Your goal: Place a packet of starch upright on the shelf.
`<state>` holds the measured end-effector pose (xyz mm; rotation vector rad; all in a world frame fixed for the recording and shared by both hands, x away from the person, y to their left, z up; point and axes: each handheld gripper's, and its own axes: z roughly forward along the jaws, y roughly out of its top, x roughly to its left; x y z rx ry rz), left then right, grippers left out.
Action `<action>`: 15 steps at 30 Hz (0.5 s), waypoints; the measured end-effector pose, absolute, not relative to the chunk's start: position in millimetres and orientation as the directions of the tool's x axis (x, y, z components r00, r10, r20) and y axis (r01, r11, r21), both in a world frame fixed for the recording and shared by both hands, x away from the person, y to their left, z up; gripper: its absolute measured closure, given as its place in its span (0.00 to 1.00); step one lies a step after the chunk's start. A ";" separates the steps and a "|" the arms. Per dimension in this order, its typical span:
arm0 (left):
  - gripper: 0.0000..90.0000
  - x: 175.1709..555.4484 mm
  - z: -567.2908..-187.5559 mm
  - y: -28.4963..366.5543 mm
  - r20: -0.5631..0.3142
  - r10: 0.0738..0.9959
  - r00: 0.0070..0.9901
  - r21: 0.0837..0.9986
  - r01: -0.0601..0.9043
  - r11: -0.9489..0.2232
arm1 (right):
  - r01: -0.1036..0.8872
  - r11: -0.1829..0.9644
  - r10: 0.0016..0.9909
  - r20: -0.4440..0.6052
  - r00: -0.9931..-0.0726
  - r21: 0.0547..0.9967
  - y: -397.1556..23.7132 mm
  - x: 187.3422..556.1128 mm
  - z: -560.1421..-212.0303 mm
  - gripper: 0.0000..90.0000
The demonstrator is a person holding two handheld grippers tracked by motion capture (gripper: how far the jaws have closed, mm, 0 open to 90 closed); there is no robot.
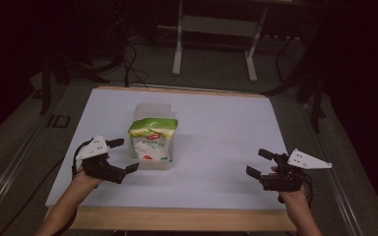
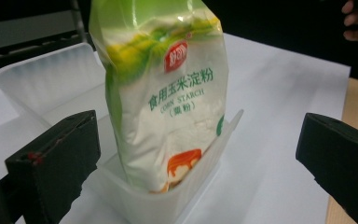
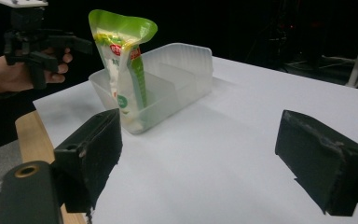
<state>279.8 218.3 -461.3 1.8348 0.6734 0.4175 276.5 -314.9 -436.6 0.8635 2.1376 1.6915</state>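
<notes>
High view: I see my left hand-held gripper (image 1: 119, 156) released, jaws spread wide just beside the near end of the bin (image 1: 150, 114), touching nothing. My right hand-held gripper (image 1: 258, 163) is released too, hovering low and well apart over the bare white worktop (image 1: 216, 142). The cornstarch bag (image 1: 151, 139) stands upright in the bin's near compartment, a glossy green-and-white pouch, crimped at the top. The bin is translucent plastic, rectangular, with a divider. A wooden edge (image 1: 177, 219) runs along the near side.
</notes>
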 end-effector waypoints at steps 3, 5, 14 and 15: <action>0.00 272.0 -461.4 219.1 -0.052 0.624 0.780 0.946 0.239 -0.220 | 0.278 0.139 0.604 0.141 -0.784 0.951 -314.0 276.3 -437.3 0.16; 0.00 266.2 -461.6 218.7 -0.040 0.618 0.785 0.948 0.226 -0.226 | 0.279 0.139 0.603 0.142 -0.785 0.950 -313.7 276.2 -437.8 0.16; 0.00 245.6 -468.7 206.7 -0.050 0.583 0.811 0.954 0.211 -0.212 | 0.280 0.135 0.596 0.148 -0.789 0.950 -311.9 275.9 -440.9 0.16; 0.00 245.0 -469.4 205.0 -0.048 0.580 0.813 0.953 0.210 -0.217 | 0.281 0.139 0.595 0.147 -0.790 0.950 -311.1 275.6 -441.9 0.16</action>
